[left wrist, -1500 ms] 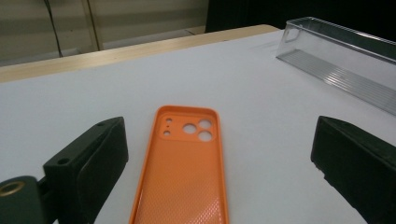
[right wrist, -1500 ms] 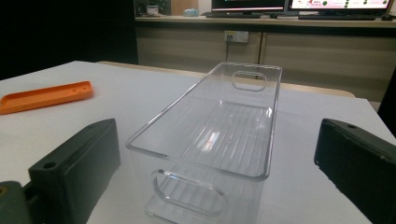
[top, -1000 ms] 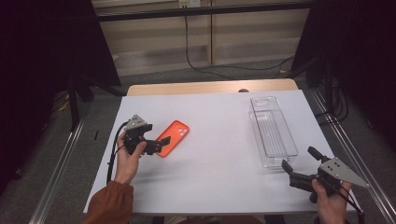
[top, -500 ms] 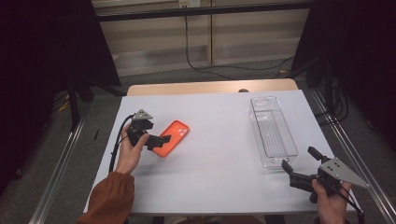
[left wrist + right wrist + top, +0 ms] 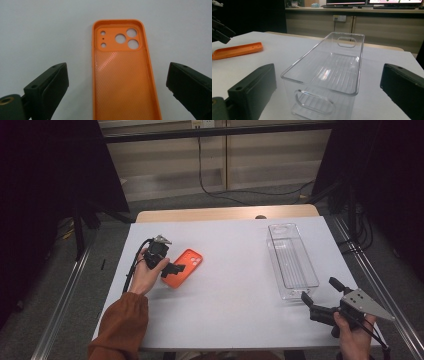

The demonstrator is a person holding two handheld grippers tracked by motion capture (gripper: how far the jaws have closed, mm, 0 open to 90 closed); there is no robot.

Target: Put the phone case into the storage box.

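Observation:
An orange phone case (image 5: 184,268) lies open side up on the white table (image 5: 230,315), left of centre. My left gripper (image 5: 174,269) hovers over its near end, open, one jaw to each side of the case (image 5: 122,75), touching nothing. At the right a clear plastic bin (image 5: 291,259) stands empty. My right gripper (image 5: 318,293) is open just in front of the bin's (image 5: 329,75) near end, held low by a hand at the table's front right corner.
The orange case (image 5: 237,50) lies far to the left in the right gripper view. A wooden strip (image 5: 225,214) borders the table's far edge. Metal rails (image 5: 65,295) run along both sides of the table, with dark floor beyond.
My left gripper has shifted a little toward the orange case and tipped down over its near end. The right gripper and the bin have stayed where they were.

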